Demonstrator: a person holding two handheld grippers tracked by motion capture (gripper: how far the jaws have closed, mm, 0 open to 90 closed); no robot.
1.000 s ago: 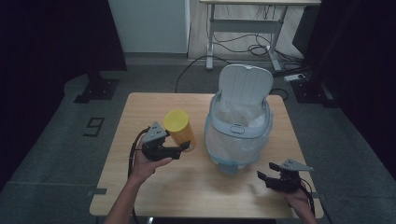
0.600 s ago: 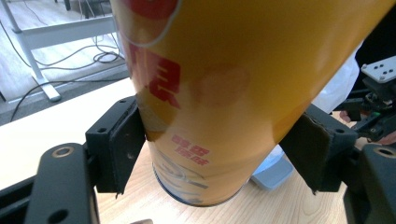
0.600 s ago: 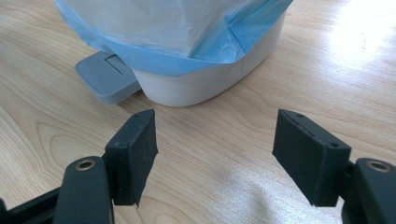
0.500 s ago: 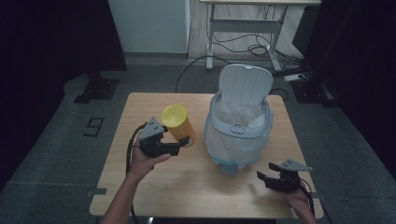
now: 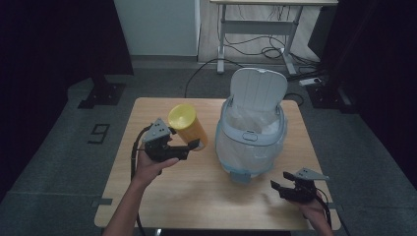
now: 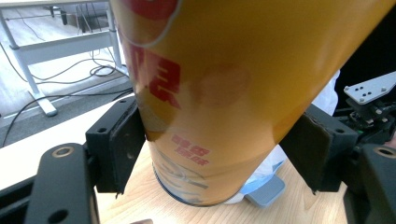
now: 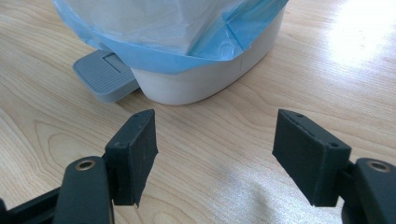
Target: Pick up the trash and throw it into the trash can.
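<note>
The left gripper (image 5: 189, 146) is clamped on a yellow can (image 5: 187, 126), its two black pads pressing the can's sides low on the body; in the left gripper view the pads (image 6: 122, 144) sit against the can (image 6: 233, 93) on both sides, and the can's bottom rim hangs clear above the table (image 6: 135, 200). In the high view the can tilts, its yellow lid (image 5: 182, 116) facing up and toward the camera, lifted off the wood and just beside the left flank of the bin (image 5: 251, 142). The can carries red lettering on its orange-yellow wall. The bin stands near the middle of the table (image 5: 196, 196), its white lid (image 5: 259, 89) swung up and back, a pale liner with a blue edge folded over its rim, and a grey pedal (image 5: 239, 176) jutting from its base toward the person. The right gripper (image 5: 276, 188) rests low at the near right corner of the table, jaws spread wide with nothing between them; in the right gripper view it (image 7: 215, 140) faces the bin's base (image 7: 205, 84) and pedal (image 7: 103, 74), well short of both. Beyond the table lie a dark floor, cables and a desk frame (image 5: 255, 29).
</note>
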